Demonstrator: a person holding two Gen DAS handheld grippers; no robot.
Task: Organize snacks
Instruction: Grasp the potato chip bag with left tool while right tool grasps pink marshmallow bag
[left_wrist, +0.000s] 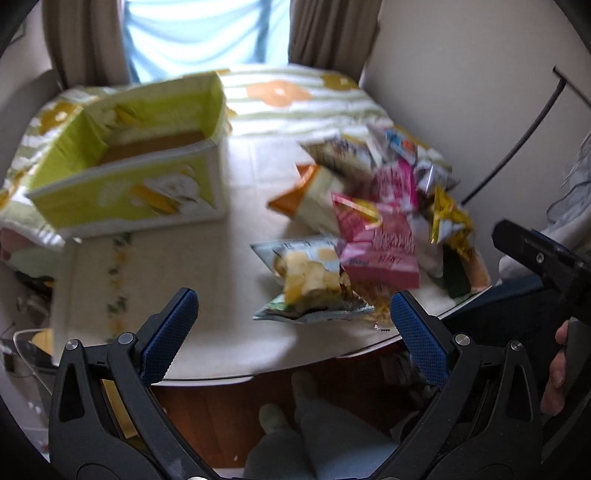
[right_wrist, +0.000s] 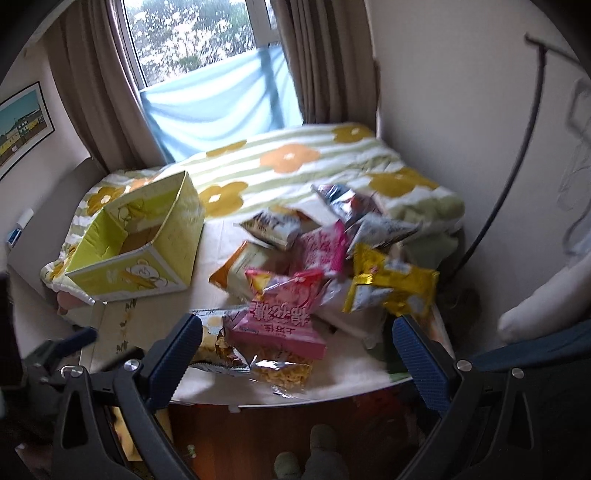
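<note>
Snacks (right_wrist: 317, 273) piled on the right half of the white table (left_wrist: 236, 347), mixed bags, motion blur so labels mostly unreadable. Pink box (right_wrist: 277, 328) and chip bag (left_wrist: 306, 280) sit nearest the front edge. Green carton (left_wrist: 125, 173) stands well apart at the left, open top, looks empty. Left gripper (left_wrist: 291, 332) jaws wide apart, holding nothing, short of the table edge. Right gripper (right_wrist: 295, 362) same: spread, nothing between the pads, aimed at the pile.

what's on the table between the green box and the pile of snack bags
Nothing: between the green box and the snack bags only bare cream tabletop shows. The right wrist view shows it clearest.
</note>
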